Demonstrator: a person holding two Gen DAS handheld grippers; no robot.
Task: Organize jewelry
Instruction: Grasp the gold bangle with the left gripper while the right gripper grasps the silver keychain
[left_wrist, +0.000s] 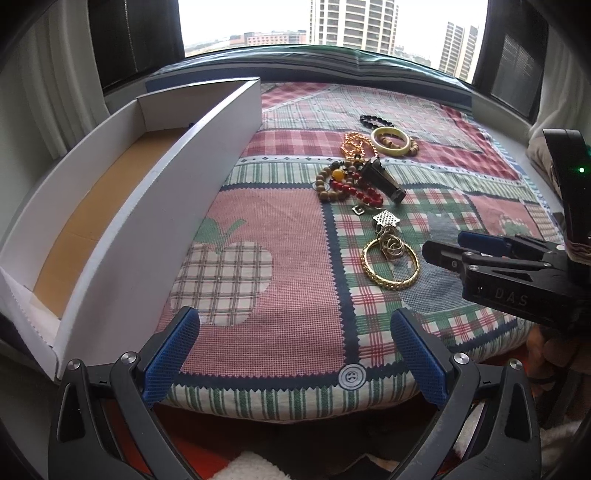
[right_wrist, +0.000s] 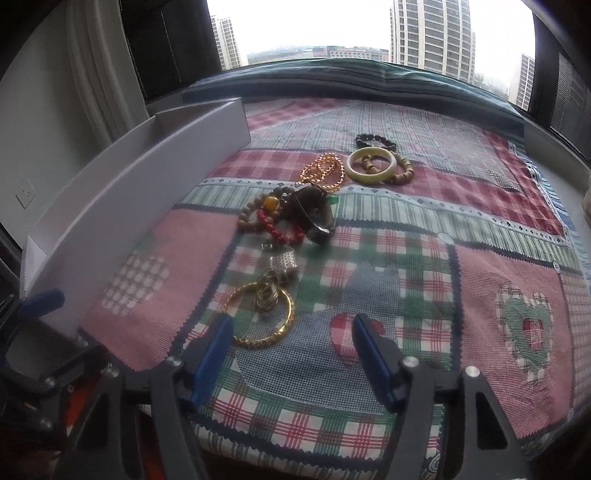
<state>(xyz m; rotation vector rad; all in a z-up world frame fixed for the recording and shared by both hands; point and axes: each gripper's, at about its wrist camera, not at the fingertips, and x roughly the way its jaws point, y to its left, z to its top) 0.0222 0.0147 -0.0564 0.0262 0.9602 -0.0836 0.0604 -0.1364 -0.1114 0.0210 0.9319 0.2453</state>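
Jewelry lay in a loose line on a patchwork quilt (left_wrist: 258, 229), none of it in the white box (left_wrist: 155, 206), which sat at 9 o'clock of the pile with its brown floor showing. Left tongs (left_wrist: 295, 354) were spread wide, holding nothing, low over the quilt's near edge. Right tongs (right_wrist: 291, 350) were also wide and held nothing; the left blue pad (right_wrist: 214, 354) sat just beside the gold bangle (right_wrist: 258, 317), touching or not I could not tell. In the left view the right tongs (left_wrist: 458, 247) came in from 3 o'clock, near the same bangle (left_wrist: 390, 264). A knot of silver rings (right_wrist: 269, 291) lay on the bangle's far rim, with a silver charm (right_wrist: 284, 263) just past it at 12 o'clock. Farther on: red beads (right_wrist: 280, 230), wooden beads (right_wrist: 251, 218), and a dark clip (right_wrist: 314, 216) bunched together. A gold chain (right_wrist: 323, 171), pale bangle (right_wrist: 371, 164) and black beads (right_wrist: 373, 142) lay at the far end.
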